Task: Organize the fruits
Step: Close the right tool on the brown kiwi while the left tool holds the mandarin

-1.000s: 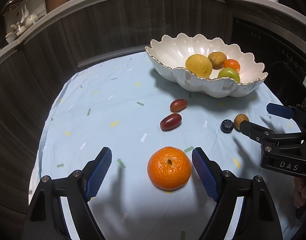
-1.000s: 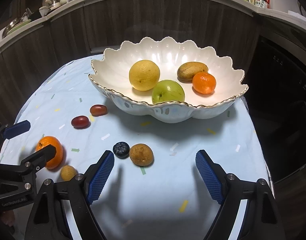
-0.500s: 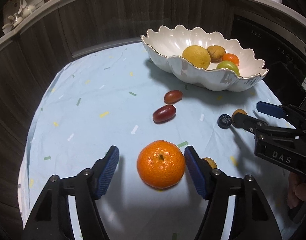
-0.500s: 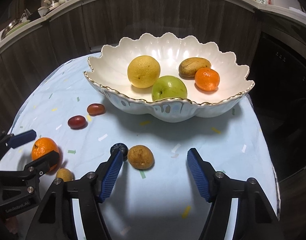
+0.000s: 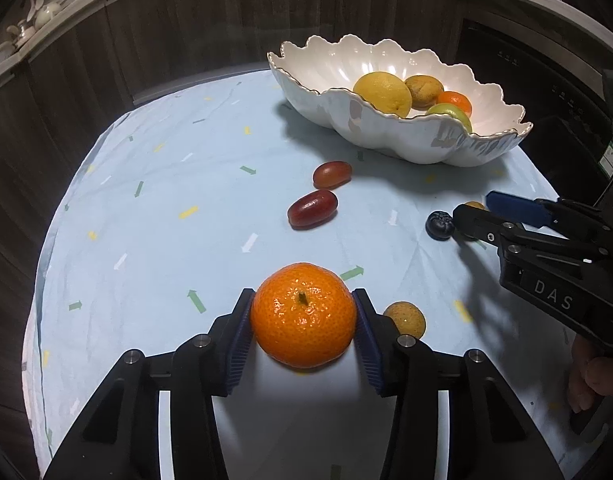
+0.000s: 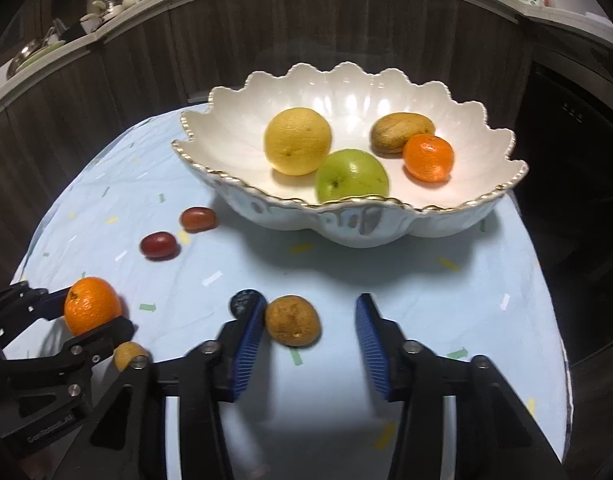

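Left gripper [image 5: 304,322] closed on a mandarin [image 5: 303,315], both blue pads pressing its sides, near the front-left edge of the table [image 5: 154,208], which is covered by a pale blue cloth. Right gripper [image 6: 310,330] wide open around a brown round fruit [image 6: 292,320]; its left pad [image 6: 248,340] lies just beside the fruit and against a blueberry [image 6: 244,300]. A small yellow-brown fruit [image 5: 404,318] sits just right of the left gripper. Two red grape tomatoes [image 5: 312,209] [image 5: 332,174] lie mid-table. Scalloped white bowl [image 6: 242,176] at the far right edge holds a lemon [image 6: 298,140], green apple [image 6: 351,176], a second mandarin [image 6: 428,158] and a brown oval fruit [image 6: 400,132]
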The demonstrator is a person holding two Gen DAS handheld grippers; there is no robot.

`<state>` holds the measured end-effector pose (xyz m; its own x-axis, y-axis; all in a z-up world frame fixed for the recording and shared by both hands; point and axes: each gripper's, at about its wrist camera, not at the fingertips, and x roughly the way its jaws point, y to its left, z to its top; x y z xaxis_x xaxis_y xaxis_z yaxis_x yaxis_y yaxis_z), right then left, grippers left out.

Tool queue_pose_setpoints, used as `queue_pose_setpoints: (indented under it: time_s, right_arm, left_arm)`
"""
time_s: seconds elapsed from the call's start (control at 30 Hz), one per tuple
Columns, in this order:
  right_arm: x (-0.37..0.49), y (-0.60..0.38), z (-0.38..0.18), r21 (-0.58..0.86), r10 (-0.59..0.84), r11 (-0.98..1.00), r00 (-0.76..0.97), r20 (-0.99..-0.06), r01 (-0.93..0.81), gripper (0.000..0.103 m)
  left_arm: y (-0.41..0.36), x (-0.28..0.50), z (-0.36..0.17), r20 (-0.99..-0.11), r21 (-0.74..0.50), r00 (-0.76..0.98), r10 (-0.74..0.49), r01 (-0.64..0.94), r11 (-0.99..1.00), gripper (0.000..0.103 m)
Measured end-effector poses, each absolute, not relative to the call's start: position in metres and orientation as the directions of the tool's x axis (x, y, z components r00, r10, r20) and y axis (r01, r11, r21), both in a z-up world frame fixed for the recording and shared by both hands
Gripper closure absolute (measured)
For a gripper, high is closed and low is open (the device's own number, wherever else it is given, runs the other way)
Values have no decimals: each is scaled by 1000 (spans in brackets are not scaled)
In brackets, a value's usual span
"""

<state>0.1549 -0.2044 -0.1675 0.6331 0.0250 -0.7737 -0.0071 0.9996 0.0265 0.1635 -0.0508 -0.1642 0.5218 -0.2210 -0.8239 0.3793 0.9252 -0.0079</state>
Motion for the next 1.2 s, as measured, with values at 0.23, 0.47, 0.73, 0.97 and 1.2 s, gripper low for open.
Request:
queue_pose_setpoints:
  time_s: [0.23, 0.47, 0.73, 0.97, 1.2]
  right_arm:
    - [152, -202, -166, 22, 25, 1000, 631, -776, -12, 74]
    - [146, -205, -158, 36, 25, 999, 632, -774, 4, 74]
    - [134, -205, -142, 34, 13, 999, 648, -761, 19, 74]
    - [123, -205, -124, 34, 7, 999, 666, -746, 28, 74]
    - [116, -207, -107, 39, 0, 998, 681, -732, 42, 74]
  left_arm:
    - [-48, 164, -161, -824, -17, 521, -221, 366, 930, 57]
    - [-49, 159, -150, -812, -12, 540, -223, 366, 931, 57]
    - [-48, 153, -134, -797, -7, 562, -222, 360, 933, 57]
    - [-49, 147, -118, -783, -8, 579, -227, 357, 934, 58]
    - [-52, 144, -104, -770, -9, 593, -236, 360, 933, 58]
